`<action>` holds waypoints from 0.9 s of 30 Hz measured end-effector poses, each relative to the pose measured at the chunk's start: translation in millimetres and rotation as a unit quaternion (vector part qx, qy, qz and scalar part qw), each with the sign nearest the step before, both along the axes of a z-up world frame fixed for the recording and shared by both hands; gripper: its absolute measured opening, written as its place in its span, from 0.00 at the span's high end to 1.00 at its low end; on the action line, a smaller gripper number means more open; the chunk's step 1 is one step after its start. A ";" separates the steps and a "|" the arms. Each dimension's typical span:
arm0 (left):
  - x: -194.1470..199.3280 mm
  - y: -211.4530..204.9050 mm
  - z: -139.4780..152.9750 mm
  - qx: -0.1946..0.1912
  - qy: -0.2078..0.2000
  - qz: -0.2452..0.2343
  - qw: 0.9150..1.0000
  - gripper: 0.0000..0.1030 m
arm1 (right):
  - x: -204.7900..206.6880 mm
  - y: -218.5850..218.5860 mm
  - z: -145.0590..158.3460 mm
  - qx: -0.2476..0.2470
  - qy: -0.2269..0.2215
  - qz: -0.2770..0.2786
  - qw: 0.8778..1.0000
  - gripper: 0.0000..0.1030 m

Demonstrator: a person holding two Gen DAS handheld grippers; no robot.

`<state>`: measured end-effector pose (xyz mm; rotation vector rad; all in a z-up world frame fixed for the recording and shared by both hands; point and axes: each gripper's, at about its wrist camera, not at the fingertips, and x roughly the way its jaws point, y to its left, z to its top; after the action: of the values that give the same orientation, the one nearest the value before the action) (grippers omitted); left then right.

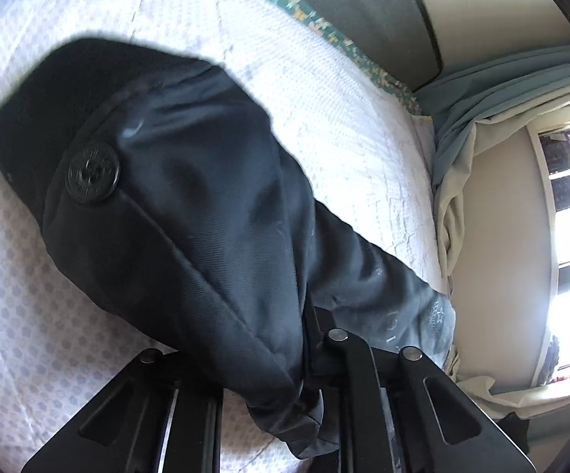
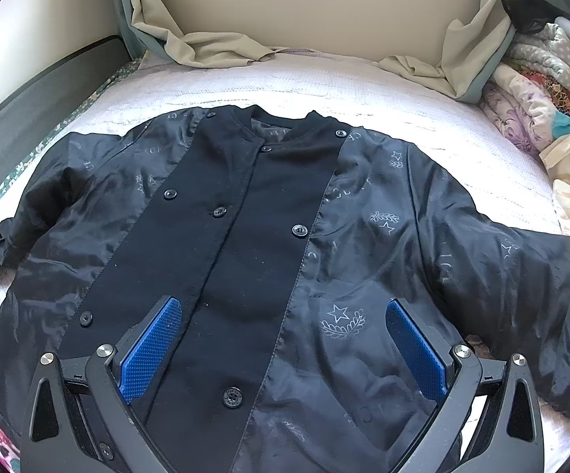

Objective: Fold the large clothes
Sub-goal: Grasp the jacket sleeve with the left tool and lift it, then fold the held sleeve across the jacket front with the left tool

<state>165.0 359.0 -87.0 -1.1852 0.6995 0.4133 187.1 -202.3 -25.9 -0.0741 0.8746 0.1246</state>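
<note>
Bed: white quilted cover fills both views and gives you a flat place to fold on.
Jacket: dark, spread face up across the middle of the right wrist view, collar toward the top, front buttoned, both sleeves out to the sides so each can likely be folded inward.
Sleeve: runs from lower centre to upper left of the left wrist view, cuff button showing.
Right gripper: your jaws stand wide apart at the bottom of the frame, hovering over the hem, gripping nothing.
Left gripper: your jaws are together, clamped on the sleeve's cloth, probably ready to carry it across.
</note>
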 end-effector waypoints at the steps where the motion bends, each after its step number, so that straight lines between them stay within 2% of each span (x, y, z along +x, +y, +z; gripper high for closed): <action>1: -0.3 -3.5 6.7 0.015 -0.002 -0.002 1.000 0.84 | 0.0 0.0 0.0 0.000 0.000 0.000 1.000 0.00; 4: 2.3 -13.4 30.1 0.064 -0.009 -0.009 0.998 0.85 | 0.6 -0.2 0.0 0.002 -0.001 -0.002 1.000 0.00; 6: 3.7 -25.0 57.9 0.124 -0.014 -0.021 0.992 0.85 | 2.2 -1.4 0.0 0.004 -0.001 -0.003 1.000 0.00; 9: 7.0 -42.7 87.6 0.179 -0.022 -0.035 0.983 0.85 | 4.3 -3.1 1.2 0.007 -0.001 -0.005 1.000 0.00; 11: 7.4 -61.8 112.3 0.224 -0.028 -0.050 0.973 0.85 | 5.3 -3.3 2.7 0.008 -0.001 -0.006 1.000 0.00; 15: 29.3 -113.5 158.4 0.304 -0.051 -0.096 0.946 0.85 | 6.5 -5.6 5.0 0.010 -0.001 -0.011 1.000 0.00; 16: 30.4 -123.5 162.9 0.313 -0.055 -0.105 0.942 0.85 | 7.1 -7.3 5.6 0.012 -0.001 -0.013 1.000 0.00; 18: 47.2 -158.0 176.0 0.334 -0.065 -0.145 0.929 0.85 | 8.1 -9.8 6.9 0.013 0.000 -0.017 1.000 0.00; 22: 72.2 -209.1 176.1 0.340 -0.071 -0.210 0.914 0.85 | 9.3 -16.5 9.6 0.021 0.000 -0.027 0.999 0.00; 24: 83.5 -237.9 166.1 0.344 -0.064 -0.245 0.904 0.84 | 9.2 -20.4 11.6 0.024 0.000 -0.032 0.999 0.00; 27: 97.5 -282.3 142.1 0.355 -0.046 -0.296 0.885 0.82 | 8.5 -24.3 14.8 0.027 -0.003 -0.036 0.999 0.00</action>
<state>262.5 76.7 55.1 -0.2599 0.7016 0.0686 195.6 -226.6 -11.0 0.0072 0.8657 0.0809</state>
